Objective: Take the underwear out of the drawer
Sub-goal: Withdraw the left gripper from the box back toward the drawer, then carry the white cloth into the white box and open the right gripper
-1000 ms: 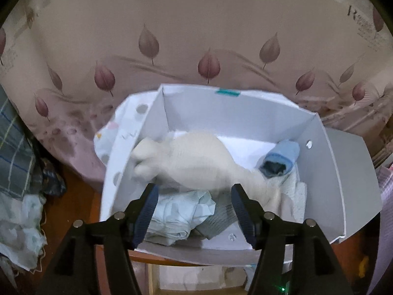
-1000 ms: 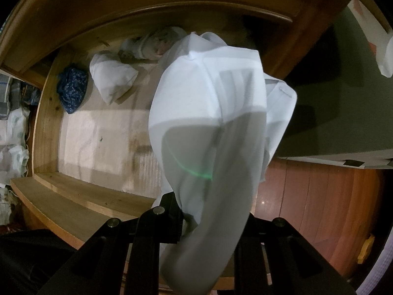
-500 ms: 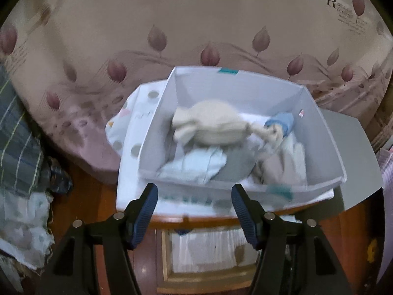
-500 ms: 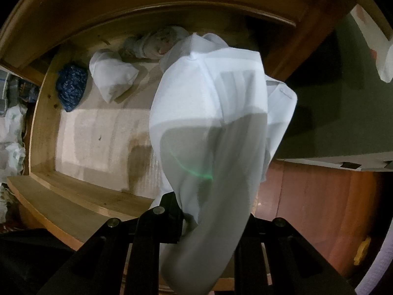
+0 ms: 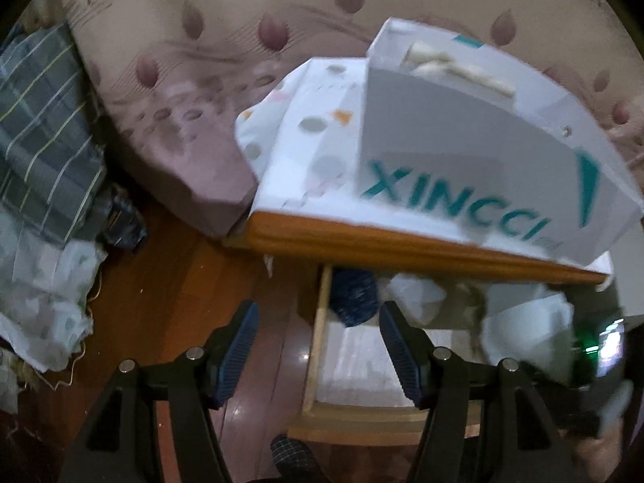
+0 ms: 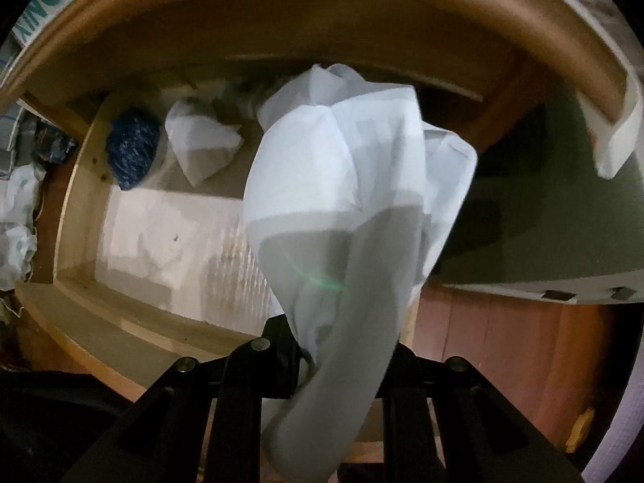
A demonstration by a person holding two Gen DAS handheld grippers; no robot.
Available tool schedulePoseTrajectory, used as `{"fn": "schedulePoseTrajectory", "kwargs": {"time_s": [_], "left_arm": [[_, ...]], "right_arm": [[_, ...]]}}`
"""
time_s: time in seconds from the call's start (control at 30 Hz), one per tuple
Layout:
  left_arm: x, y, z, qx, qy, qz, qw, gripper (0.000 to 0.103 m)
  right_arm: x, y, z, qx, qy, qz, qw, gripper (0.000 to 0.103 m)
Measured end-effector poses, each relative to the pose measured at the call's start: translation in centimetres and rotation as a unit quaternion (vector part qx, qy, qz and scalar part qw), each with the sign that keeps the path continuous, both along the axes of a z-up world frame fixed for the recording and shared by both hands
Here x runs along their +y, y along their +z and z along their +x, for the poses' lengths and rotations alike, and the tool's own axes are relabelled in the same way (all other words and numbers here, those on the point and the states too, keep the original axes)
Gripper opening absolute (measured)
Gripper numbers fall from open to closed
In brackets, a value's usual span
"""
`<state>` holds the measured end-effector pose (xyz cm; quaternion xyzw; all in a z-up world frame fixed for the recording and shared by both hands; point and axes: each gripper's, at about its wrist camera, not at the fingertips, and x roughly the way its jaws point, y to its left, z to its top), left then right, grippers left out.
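While box (image 5: 463,153) reads "XINCCI", underwear (image 6: 354,201) clamped.

Soft white cloth underwear (image 6: 346,209), matt wooden drawer (image 6: 133,314), glossy floor (image 5: 169,281).

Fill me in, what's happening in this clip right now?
A person is emptying a wooden drawer with two handheld grippers. The right gripper is clamped on a white garment held above it. The left gripper is open and empty. A dark blue bundle and a white piece remain inside.
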<state>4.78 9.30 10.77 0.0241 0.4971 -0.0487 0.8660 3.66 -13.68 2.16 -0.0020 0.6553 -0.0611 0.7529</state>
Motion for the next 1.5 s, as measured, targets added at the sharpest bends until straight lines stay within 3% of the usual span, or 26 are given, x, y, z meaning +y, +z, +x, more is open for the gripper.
{"fn": "schedulePoseTrajectory", "kwargs": {"time_s": [0.2,0.33,0.6,0.77,0.97,1.27,1.5], "left_arm": [[1.0,-5.1,0.3,0.025,0.024,-0.003,0.9994,0.064],[1.7,-6.9,0.3,0.040,0.031,-0.006,0.9987,0.064],[2.2,-6.9,0.4,0.043,0.040,-0.031,0.9978,0.064],[1.9,-6.5,0.2,0.029,0.030,-0.018,0.9989,0.064],[2.6,-7.1,0.6,0.051,0.043,-0.036,0.9971,0.064],[3.3,-7.4,0.5,0.063,0.055,-0.050,0.9952,0.064],[3.1,-7.3,0.4,0.060,0.053,-0.039,0.9960,0.064]], "right_arm": [[1.1,3.4,0.0,-0.018,0.025,-0.020,0.999,0.015],[1.8,6.1,-0.2,-0.027,0.046,-0.031,0.998,0.014],[3.0,9.3,-2.0,-0.019,0.069,-0.022,0.997,0.012],[4.7,10.9,-2.9,-0.031,0.087,-0.012,0.996,0.011],[6.7,14.0,-4.3,-0.042,0.115,0.000,0.992,0.011],[8.5,22.5,-4.6,-0.109,0.140,0.001,0.984,0.011],[7.4,28.8,-2.1,-0.179,0.115,0.000,0.977,0.011]]}}
